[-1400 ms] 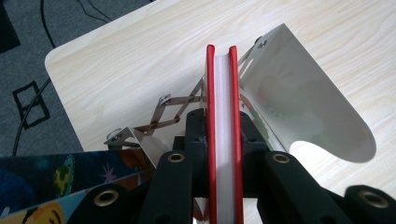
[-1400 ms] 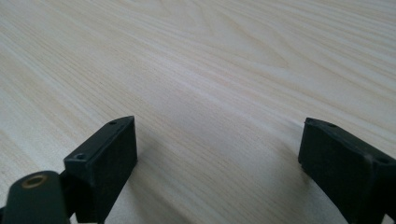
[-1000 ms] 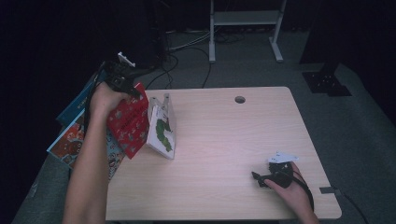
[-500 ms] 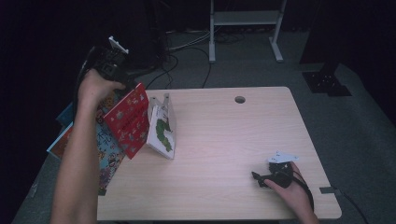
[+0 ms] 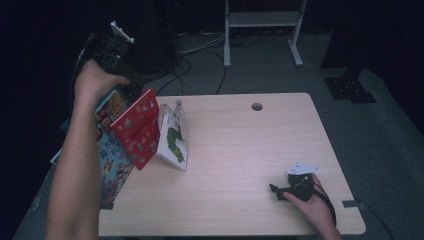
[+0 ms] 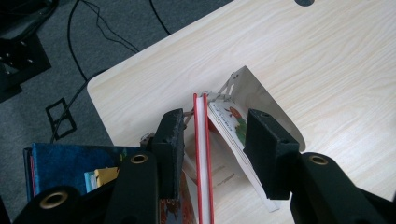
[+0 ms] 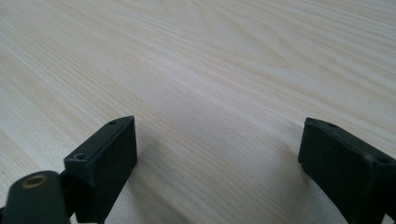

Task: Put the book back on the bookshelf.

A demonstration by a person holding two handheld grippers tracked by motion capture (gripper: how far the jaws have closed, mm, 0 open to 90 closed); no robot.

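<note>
The left gripper (image 6: 212,142) hangs above the red book (image 6: 201,154), its fingers just opened and apart, touching nothing; the book leans on the bookend (image 6: 261,98) below. The right gripper's (image 7: 217,154) fingers gape over bare bench (image 7: 210,60).

The room is dark all around, but the table (image 5: 240,150) is bright. Soft shadows sit under the right gripper (image 7: 217,154).
</note>
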